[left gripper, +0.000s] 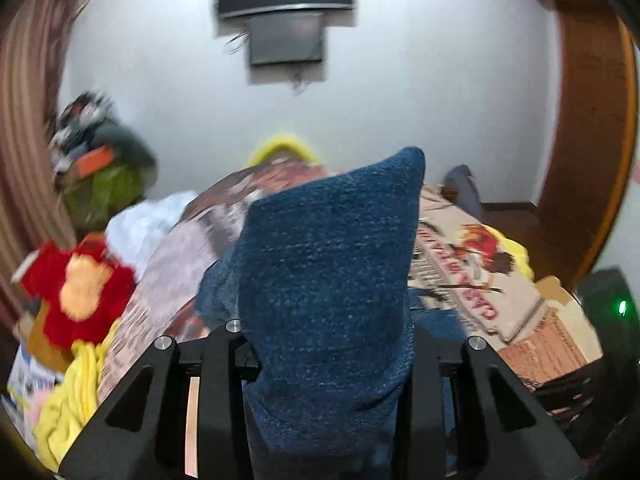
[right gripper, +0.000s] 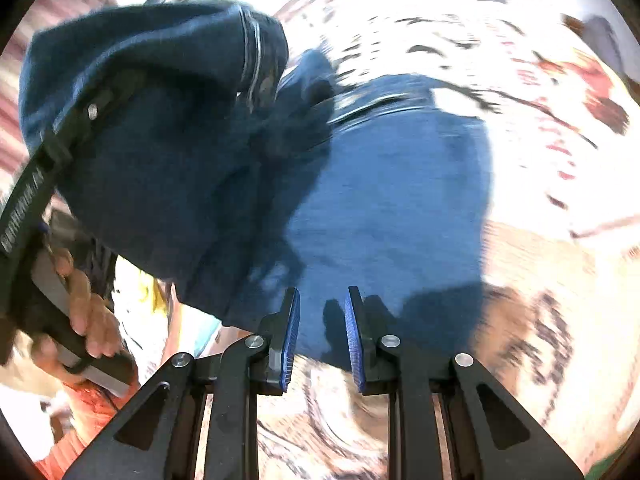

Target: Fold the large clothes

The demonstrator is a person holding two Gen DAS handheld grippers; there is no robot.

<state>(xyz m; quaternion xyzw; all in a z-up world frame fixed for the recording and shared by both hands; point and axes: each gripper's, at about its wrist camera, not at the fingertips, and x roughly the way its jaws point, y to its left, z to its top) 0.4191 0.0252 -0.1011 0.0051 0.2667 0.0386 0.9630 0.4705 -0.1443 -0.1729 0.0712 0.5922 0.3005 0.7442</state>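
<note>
The left wrist view alone shows the room. From the left: a striped curtain, a heap of clothes, a red plush toy and yellow cloth at the bed's left edge, then two dark screens on the white wall, and a wooden door frame at far right. In the middle a fold of the blue jeans stands up out of the left gripper, its tip pointing up and away. The cloth covers the jaws, so how far they are parted cannot be told, though the fold sits between the arms and looks pinched there.

The right wrist view alone shows the jeans from above. At left a hand grips the handle of the left gripper, with a lifted bundle of denim draped over its front end; a stitched seam runs across that bundle. To the right, the rest of the garment lies flat on the bed, over its printed cover, with its long axis running from the near edge toward the far side. The right gripper hovers just over the near end of the flat part; its jaws stand parted with blue pads showing and nothing between them.
</note>
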